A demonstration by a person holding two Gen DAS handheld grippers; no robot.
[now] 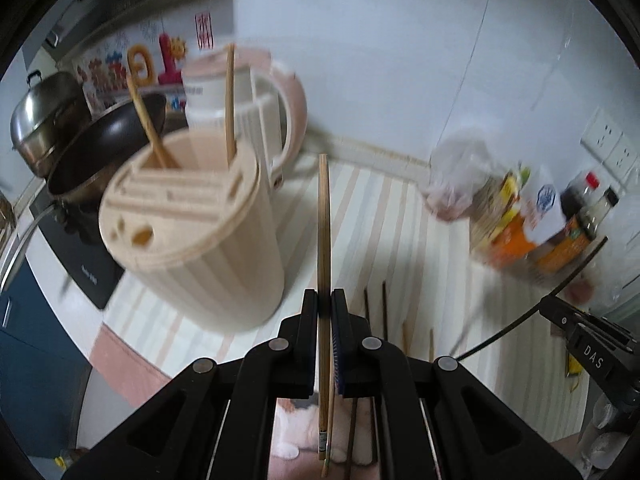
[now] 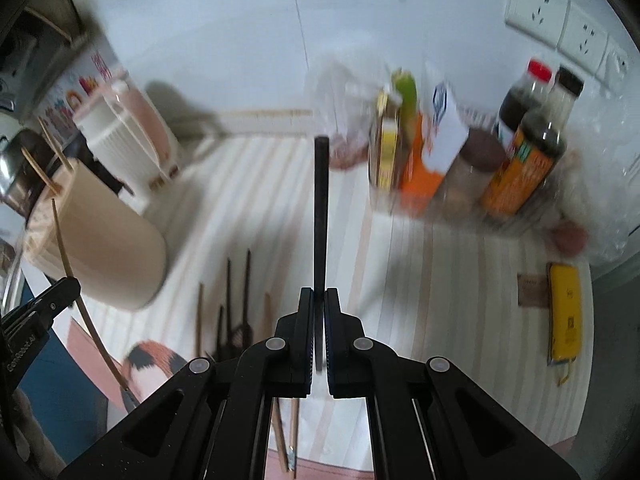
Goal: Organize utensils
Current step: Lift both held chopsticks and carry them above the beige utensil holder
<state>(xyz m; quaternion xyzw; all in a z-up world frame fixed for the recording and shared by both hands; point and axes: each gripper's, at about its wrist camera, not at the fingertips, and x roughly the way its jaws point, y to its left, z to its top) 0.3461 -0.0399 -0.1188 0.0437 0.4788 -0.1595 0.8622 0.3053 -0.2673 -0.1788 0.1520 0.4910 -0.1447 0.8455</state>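
Left jaws: my left gripper [image 1: 324, 300] is clamped on a pale wooden chopstick [image 1: 323, 216], which stands out past the tips, a second thin stick beside it.
Right jaws: my right gripper [image 2: 319, 300] is pinched tight on a dark chopstick [image 2: 321, 208], upright along the fingers.
Holder: the beige round utensil holder [image 1: 192, 232] stands to the left, with slots in its lid and two wooden handles already in it.
Still loose: more chopsticks [image 2: 236, 292] lie on the striped mat [image 2: 440, 288], near me.
How: I judge it best to keep both grips firm, carry left, line each tip over a slot, then lower straight.
Risk: blur hides the slot edges; a tilted stick could catch the lid.
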